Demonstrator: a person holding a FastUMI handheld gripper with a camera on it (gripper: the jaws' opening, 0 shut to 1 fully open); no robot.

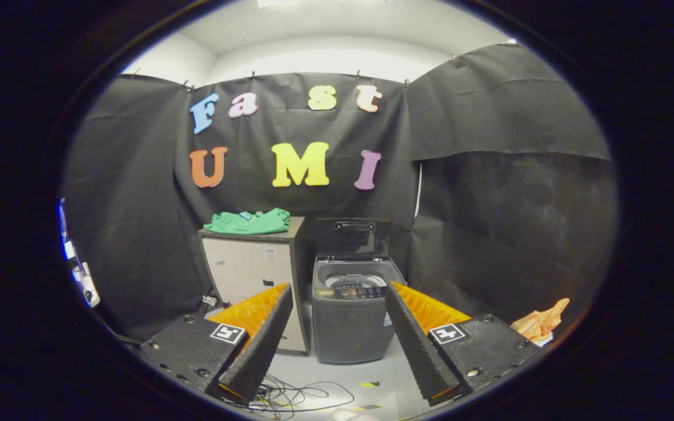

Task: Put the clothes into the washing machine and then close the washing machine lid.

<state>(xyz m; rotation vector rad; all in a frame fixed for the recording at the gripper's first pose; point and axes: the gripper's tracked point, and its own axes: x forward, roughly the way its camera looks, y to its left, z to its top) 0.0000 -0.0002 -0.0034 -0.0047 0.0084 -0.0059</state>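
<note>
Gripper [337,292]: fingers spread wide apart, nothing between the pads; held well back from the machine, pointing fwd at it.
Left finger [258,345]: ridged pad faces inward, tip sits in front of the cabinet's lower right corner.
Right finger [416,345]: ridged pad faces inward, tip just right of the machine's body.
Washing machine [348,327]: dark top-loader, stands on the floor straight ahead, seen through the gap between the two fingers; right side close to the booth wall.
Lid [353,237]: up, standing upright at the back of the machine, handle near its top edge.
Drum opening [356,280]: visible under the raised lid, w/ the control panel along its front rim; inside too small to make out.
Clothes [249,222]: green garment, folded, lying flat on top of the cabinet, left of the raised lid and at abt the same height; well beyond the fingers, untouched.
Cabinet [249,269]: pale front, dark top, stands just left of the machine, nearly touching it.
Cables [290,394]: loose dark loops on the floor, in front of the machine and betw. the finger bases.
Floor [337,374]: light grey, a few yellow-black tape marks near the cables.
Orange object [542,321]: crumpled, poss. cloth or a bag, low by the right wall, beyond the right finger's base; can't tell what it is.
</note>
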